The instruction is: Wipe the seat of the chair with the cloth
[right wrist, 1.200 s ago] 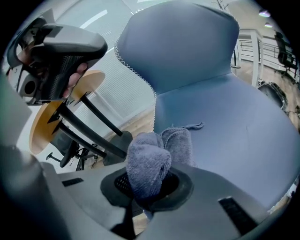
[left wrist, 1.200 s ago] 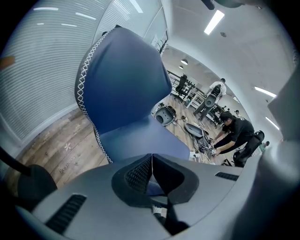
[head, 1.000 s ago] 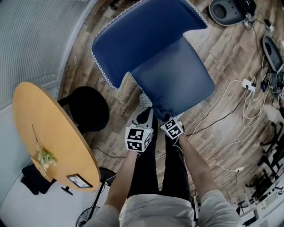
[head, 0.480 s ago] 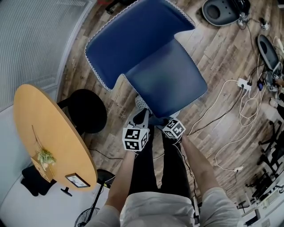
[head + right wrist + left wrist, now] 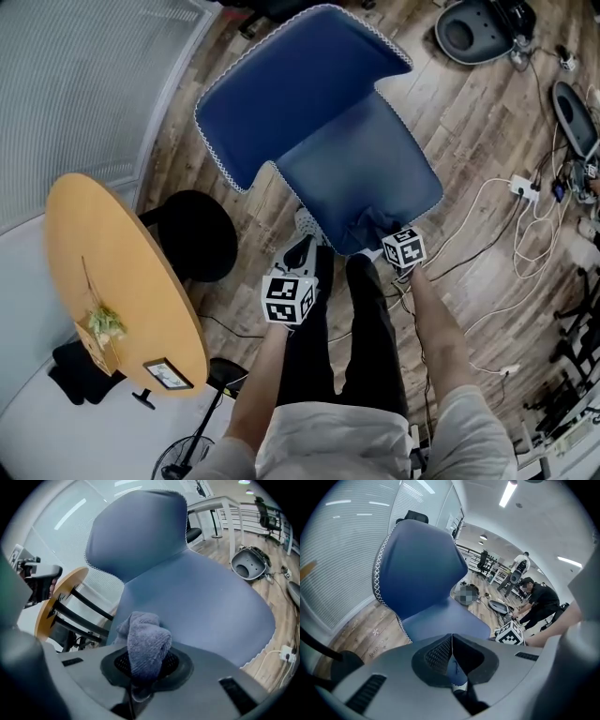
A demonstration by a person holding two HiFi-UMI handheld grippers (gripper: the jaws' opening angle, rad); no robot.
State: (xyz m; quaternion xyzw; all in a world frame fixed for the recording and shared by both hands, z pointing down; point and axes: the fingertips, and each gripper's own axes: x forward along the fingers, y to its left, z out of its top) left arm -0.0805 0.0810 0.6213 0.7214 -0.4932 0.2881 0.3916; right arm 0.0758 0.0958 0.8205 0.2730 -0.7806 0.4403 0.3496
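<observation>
The right hand-held gripper [image 5: 144, 670] is clamped on a bunched grey-blue terry cloth [image 5: 145, 641] at the front edge of the blue upholstered chair seat [image 5: 361, 164]. The left hand-held gripper [image 5: 451, 656], jaws pressed together and empty, hangs in front of the chair.

An open office: strip lights [image 5: 506, 494] overhead; white desk [image 5: 212, 501] beyond; cables [image 5: 536, 217] trailing over wood floor [image 5: 487, 103].

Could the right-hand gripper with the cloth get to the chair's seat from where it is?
Probably yes. The right gripper, shut on the cloth, is at the front edge of the blue seat, and nothing lies on the seat in its way.
</observation>
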